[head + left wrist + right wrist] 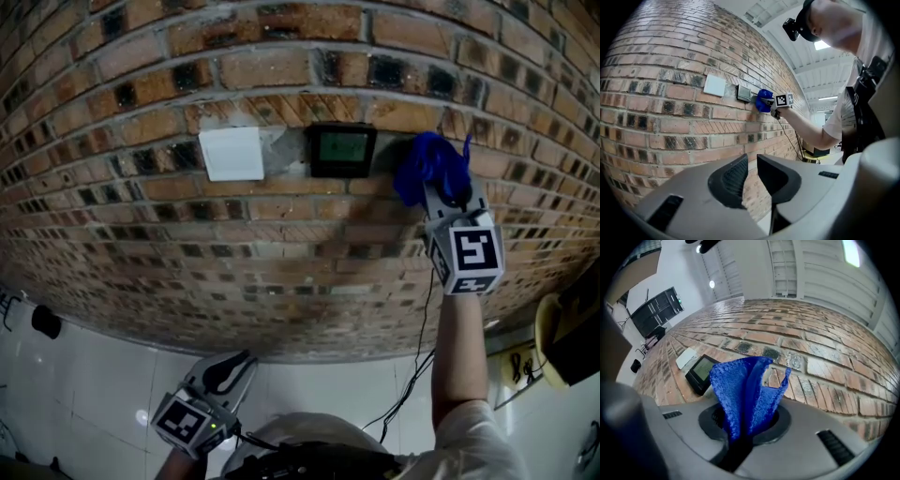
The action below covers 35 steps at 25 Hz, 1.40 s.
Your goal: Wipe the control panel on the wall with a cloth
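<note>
Blue microfibre, by the look of it: the cloth is pinched by its lower bunch between the fingers of the right gripper. They are closed on it, and the rest fans up past the fingertips in a loose, folded plume. Off the tips and to their left sits the control panel, a dark box with a greenish screen fixed to the brick wall. The cloth is just beside its right edge, not yet on it. Whether the fabric touches the brick I cannot tell from where I stand. Further left of the panel is a plain white plate.

I judge the cloth light, soft and limp, so weight will never pull it free. Rough brick and mortar could drag at it, though, and tease it out of the fingers. The low hold on the gathered part seems right, since it leaves a cushion of free fabric ahead of the fingertips to meet the screen first (hard fingertips on that screen would be the thing to avoid). The panel stands proud of the wall, so its corner may snag the pile.

Down low, well away from the wall fittings, the left gripper has its fingers a narrow gap apart with nothing between them.
</note>
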Motion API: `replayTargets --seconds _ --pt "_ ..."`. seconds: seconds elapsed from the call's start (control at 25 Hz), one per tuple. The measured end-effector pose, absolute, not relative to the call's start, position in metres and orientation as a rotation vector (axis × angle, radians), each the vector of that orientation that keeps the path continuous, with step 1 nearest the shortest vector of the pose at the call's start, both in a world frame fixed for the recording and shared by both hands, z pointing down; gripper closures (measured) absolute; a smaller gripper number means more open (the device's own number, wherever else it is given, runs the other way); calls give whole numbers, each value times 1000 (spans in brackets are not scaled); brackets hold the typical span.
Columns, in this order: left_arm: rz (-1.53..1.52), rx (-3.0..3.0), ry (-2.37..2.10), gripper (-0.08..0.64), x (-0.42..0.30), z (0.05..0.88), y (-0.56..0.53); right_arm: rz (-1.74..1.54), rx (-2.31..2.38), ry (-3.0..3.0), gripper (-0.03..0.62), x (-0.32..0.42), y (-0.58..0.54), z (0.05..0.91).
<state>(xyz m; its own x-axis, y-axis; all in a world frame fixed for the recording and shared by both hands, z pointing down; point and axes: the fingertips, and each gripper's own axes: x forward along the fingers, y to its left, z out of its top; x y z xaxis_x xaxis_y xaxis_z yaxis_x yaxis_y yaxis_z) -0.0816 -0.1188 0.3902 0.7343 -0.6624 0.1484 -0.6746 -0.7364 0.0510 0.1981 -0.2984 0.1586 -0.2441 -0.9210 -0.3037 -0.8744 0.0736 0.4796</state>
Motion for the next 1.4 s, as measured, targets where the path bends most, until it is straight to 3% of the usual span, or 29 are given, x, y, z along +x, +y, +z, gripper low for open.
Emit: replayTargets --seconds 0.2,0.56,0.72,1.4 --pt "180 2825 -1094 509 -85 391 -117 -916 1868 -2283 503 189 -288 151" --pt "192 2809 -1117 509 -92 395 -112 -985 1517 -2510 503 43 -285 151" --pt "188 2791 -1146 509 -97 396 -111 -988 1464 -2552 503 14 -298 152" --pt "200 2823 -1072 509 -76 396 -120 -921 1797 -2311 503 179 -303 161"
